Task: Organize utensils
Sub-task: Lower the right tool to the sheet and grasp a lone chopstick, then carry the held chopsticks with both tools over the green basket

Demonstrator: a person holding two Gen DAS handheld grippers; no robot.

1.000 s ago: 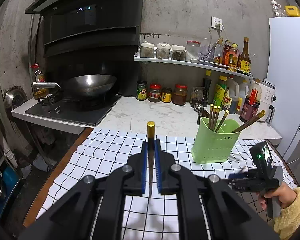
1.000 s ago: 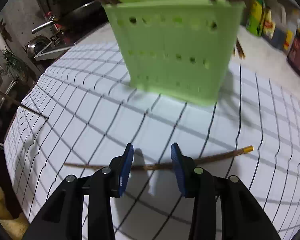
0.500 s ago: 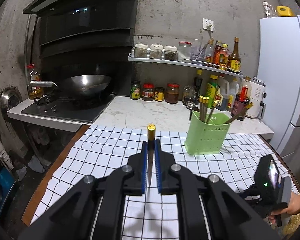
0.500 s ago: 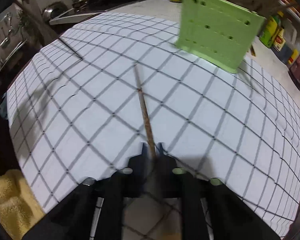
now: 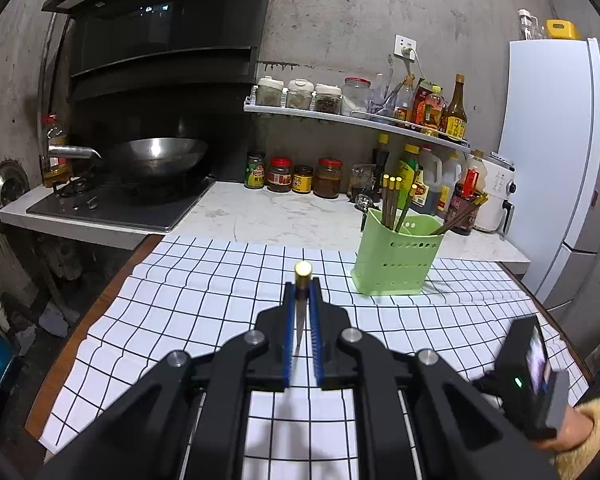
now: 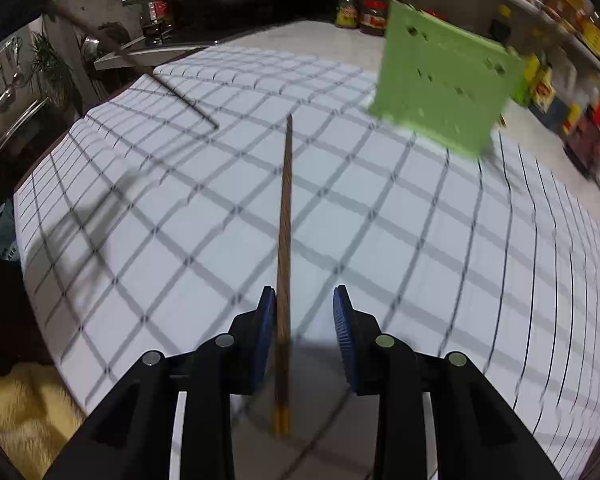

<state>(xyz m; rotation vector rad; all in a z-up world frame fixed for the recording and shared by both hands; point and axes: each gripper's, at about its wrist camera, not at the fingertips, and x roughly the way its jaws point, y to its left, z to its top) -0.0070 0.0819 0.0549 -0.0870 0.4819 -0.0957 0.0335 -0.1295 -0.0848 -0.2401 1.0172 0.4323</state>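
My left gripper (image 5: 301, 300) is shut on a gold-capped chopstick (image 5: 302, 272), held upright above the checked cloth (image 5: 204, 292). The green utensil holder (image 5: 396, 258) stands far right with several chopsticks in it. In the right wrist view my right gripper (image 6: 304, 308) is open; a brown chopstick (image 6: 285, 216) lies between the jaws against the left pad, pointing away toward the holder (image 6: 444, 80). Whether it rests on the cloth or is held up is unclear. The left gripper's chopstick (image 6: 140, 70) shows at upper left.
A stove with a wok (image 5: 156, 156) sits at back left. Jars and bottles (image 5: 300, 172) line the counter and shelf. A white fridge (image 5: 556, 152) stands at right. The right gripper body (image 5: 528, 376) is at the lower right of the left wrist view.
My right gripper was shut on the brown chopstick half a second ago; its jaws are now open. The left gripper drew back from the holder, still holding its chopstick.
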